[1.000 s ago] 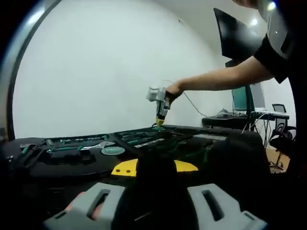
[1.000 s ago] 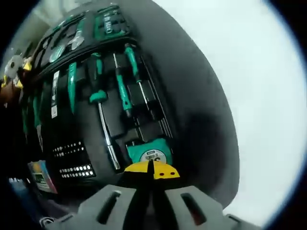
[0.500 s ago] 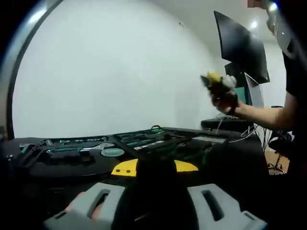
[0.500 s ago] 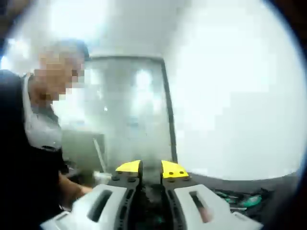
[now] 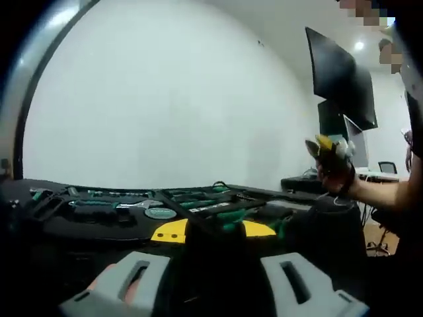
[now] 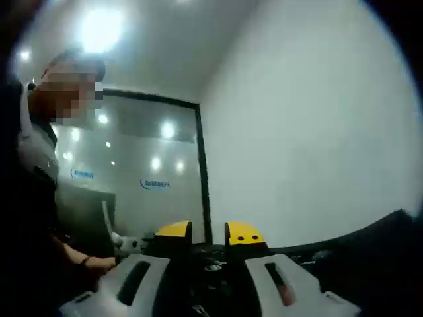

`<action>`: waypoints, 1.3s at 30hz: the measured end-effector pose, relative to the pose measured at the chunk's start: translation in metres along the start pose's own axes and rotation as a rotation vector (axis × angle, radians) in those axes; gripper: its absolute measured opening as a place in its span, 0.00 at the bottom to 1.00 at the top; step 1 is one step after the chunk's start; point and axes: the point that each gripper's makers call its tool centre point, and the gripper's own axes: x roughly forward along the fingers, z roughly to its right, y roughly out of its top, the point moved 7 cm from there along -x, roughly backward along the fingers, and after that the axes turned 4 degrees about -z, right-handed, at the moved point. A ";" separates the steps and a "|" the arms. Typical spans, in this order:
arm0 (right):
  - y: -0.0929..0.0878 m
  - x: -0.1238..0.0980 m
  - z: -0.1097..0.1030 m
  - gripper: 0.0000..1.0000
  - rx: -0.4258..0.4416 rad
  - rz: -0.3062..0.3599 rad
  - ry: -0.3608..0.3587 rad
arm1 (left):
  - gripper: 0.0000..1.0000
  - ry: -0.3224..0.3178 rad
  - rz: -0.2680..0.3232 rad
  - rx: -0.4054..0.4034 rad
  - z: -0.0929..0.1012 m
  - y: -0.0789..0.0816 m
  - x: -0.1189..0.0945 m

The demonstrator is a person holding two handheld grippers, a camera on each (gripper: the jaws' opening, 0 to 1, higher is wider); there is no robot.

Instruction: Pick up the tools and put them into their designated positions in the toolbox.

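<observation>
Toolbox (image 5: 152, 211) beyond the spread left tool (image 5: 211, 230), right tool (image 6: 208, 234) parted, wall (image 6: 317, 132) behind.

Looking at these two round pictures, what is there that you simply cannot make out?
- Left gripper view: the green-handled tools in the open black toolbox are seen edge-on, too low and small to name.
- Left gripper view: whether the left tongs hold anything; a dark shape blocks the gap between the yellow tips.
- Right gripper view: the toolbox contents behind the right tongs, dark and blocked by them.
- Right gripper view: lettering on the glass wall, too small.
</observation>
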 end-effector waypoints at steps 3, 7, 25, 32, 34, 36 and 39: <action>0.038 0.010 -0.053 0.15 -0.028 0.121 0.209 | 0.27 0.007 -0.005 -0.007 0.000 -0.001 0.001; 0.077 0.015 -0.094 0.15 -0.129 0.184 0.321 | 0.27 -0.017 -0.012 0.016 0.006 -0.001 0.003; 0.000 -0.017 0.026 0.17 -0.067 -0.028 -0.323 | 0.27 0.021 -0.019 -0.003 0.002 -0.001 0.003; -0.060 -0.042 0.063 0.17 -0.009 -0.226 -0.619 | 0.32 0.084 -0.018 -0.007 -0.008 0.016 -0.006; -0.046 -0.045 0.068 0.16 -0.022 -0.116 -0.611 | 0.34 0.111 -0.071 0.162 -0.013 0.029 -0.017; -0.056 -0.049 0.072 0.15 0.059 -0.165 -0.625 | 0.36 0.132 -0.068 0.251 -0.026 0.056 -0.035; -0.065 -0.052 0.082 0.15 0.106 -0.196 -0.633 | 0.37 0.206 -0.022 0.164 -0.064 0.094 -0.073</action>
